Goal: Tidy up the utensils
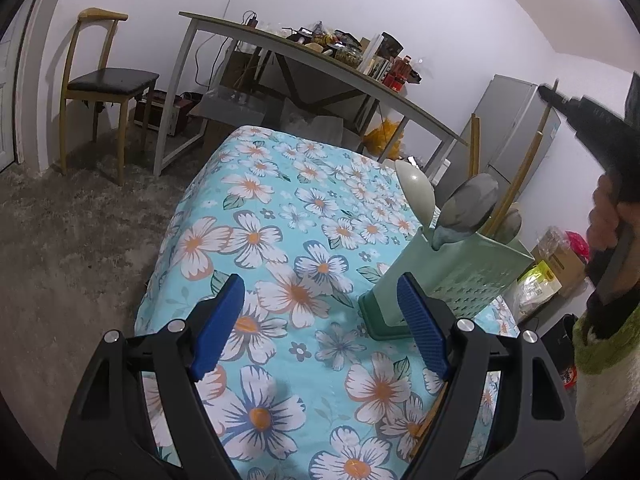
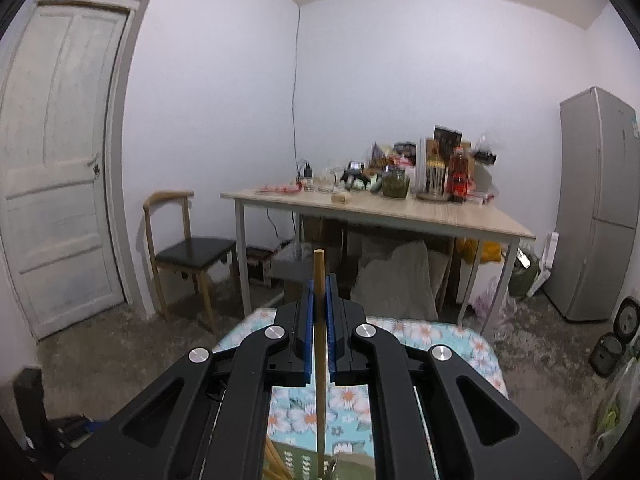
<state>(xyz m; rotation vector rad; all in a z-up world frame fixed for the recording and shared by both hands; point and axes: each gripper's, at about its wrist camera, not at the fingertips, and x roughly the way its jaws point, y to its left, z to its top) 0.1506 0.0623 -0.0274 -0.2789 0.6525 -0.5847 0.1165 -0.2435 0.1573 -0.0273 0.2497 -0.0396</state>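
1. The green utensil holder (image 1: 448, 276) stands upright on the floral cloth (image 1: 280, 240) that covers the counter, toward its right side. It already holds a pale spoon (image 1: 414, 190), a grey spoon (image 1: 466, 208), a 3rd spoon head at the back (image 1: 510, 222) and at least 1 wooden stick (image 1: 520, 172), so most of the sorting looks done.

2. What is left, as far as can be seen: the wooden chopstick (image 2: 319, 320) clamped in the right hand-held gripper (image 2: 319, 292) still has to go into the holder. Another wooden stick (image 1: 430, 416) lies on the cloth under the left tool's right finger. Whether more utensils lie out of frame I cannot tell.

3. The left hand-held gripper (image 1: 320, 320) is released: its blue pads (image 1: 218, 326) stand wide apart with only cloth between them. It tilts down toward the counter, with the holder just beside its right pad and not touched.

4. The right hand-held gripper is clenched on the chopstick, which runs upright between the pads and sticks out above them. In its own view the tool points nearly level across the room. The holder's green top (image 2: 304, 462) shows right below it, so I judge it is lined up for the drop.

5. In the left view the person's right hand (image 1: 608, 220), with a green-cuffed sleeve (image 1: 604, 344) below it, grips the right tool high above and to the right of the holder.
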